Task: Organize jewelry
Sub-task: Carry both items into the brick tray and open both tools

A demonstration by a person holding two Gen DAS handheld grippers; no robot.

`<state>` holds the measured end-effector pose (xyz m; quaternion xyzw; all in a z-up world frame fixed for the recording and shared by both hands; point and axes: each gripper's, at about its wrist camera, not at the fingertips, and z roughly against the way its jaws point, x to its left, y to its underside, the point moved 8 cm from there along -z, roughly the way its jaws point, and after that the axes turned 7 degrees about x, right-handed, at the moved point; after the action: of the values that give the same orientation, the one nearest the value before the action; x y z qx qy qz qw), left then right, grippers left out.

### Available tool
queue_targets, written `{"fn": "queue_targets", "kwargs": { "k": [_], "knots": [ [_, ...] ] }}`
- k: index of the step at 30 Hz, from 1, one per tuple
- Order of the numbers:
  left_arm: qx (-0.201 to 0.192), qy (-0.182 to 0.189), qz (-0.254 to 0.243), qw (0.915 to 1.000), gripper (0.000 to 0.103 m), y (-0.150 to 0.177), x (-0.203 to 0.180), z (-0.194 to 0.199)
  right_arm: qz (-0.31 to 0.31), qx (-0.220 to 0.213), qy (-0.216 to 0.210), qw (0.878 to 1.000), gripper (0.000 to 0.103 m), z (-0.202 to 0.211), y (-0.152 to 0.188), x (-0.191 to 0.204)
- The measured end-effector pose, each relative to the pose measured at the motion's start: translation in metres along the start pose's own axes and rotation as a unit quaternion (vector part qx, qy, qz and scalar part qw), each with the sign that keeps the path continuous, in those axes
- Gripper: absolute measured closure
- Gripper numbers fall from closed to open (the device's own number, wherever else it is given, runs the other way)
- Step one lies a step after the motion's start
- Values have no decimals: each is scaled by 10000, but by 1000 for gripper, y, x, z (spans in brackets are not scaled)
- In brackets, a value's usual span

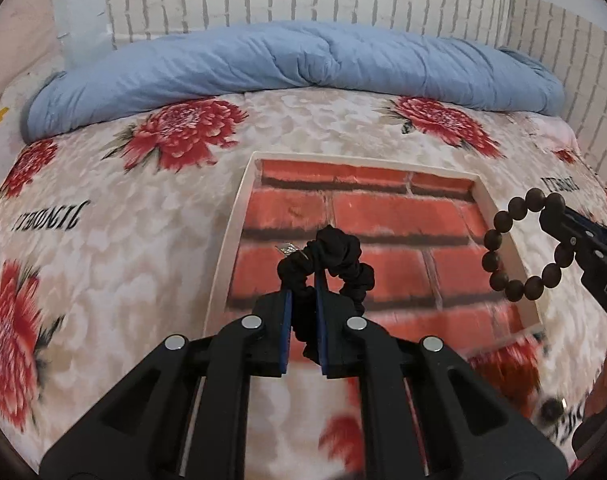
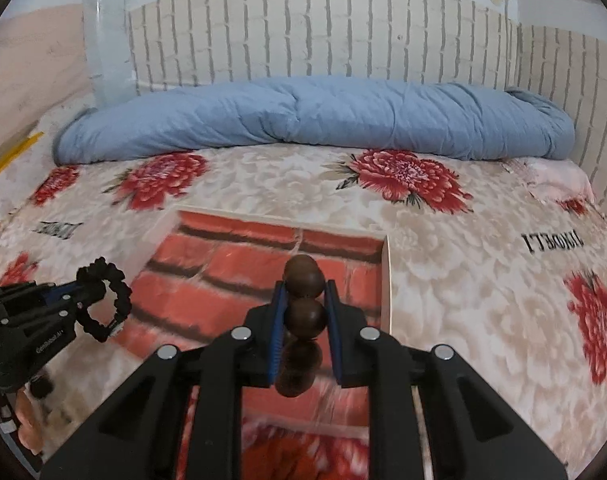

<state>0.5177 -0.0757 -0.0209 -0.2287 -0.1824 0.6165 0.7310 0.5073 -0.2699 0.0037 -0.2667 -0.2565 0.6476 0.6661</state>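
Observation:
My left gripper [image 1: 302, 280] is shut on a black fabric scrunchie [image 1: 335, 256] with a small metal tag, held above the shallow white box [image 1: 227, 240] lined with red brick print. My right gripper [image 2: 303, 284] is shut on a brown wooden bead bracelet [image 2: 303, 286], held above the same box [image 2: 386, 280] near its right wall. In the left wrist view the right gripper [image 1: 547, 216] and the bracelet [image 1: 503, 236] hang over the box's right edge. In the right wrist view the left gripper [image 2: 91, 292] and the scrunchie [image 2: 119, 300] are over the box's left edge.
The box lies on a bed with a cream blanket [image 1: 103, 240] printed with red flowers. A rolled blue duvet [image 1: 287, 64] lies along the back by a white brick-pattern wall [image 2: 323, 28]. A small dark bead-like object [image 1: 551, 410] lies on the blanket at lower right.

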Motion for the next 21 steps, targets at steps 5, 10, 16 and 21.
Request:
{"fn": "queue_targets", "kwargs": {
  "k": [5, 10, 16, 21],
  "knots": [
    [156, -132, -100, 9997, 94, -33, -6, -49, 95, 231, 297, 9992, 83, -54, -17, -18],
    [364, -160, -97, 9992, 94, -50, -7, -90, 127, 626, 445, 9970, 83, -96, -16, -33],
    [617, -226, -87, 9978, 94, -55, -4, -122, 380, 857, 746, 9928, 83, -123, -13, -39],
    [830, -201, -73, 9963, 93, -56, -1, -137, 261, 1108, 635, 9915, 83, -134, -14, -45]
  ]
}}
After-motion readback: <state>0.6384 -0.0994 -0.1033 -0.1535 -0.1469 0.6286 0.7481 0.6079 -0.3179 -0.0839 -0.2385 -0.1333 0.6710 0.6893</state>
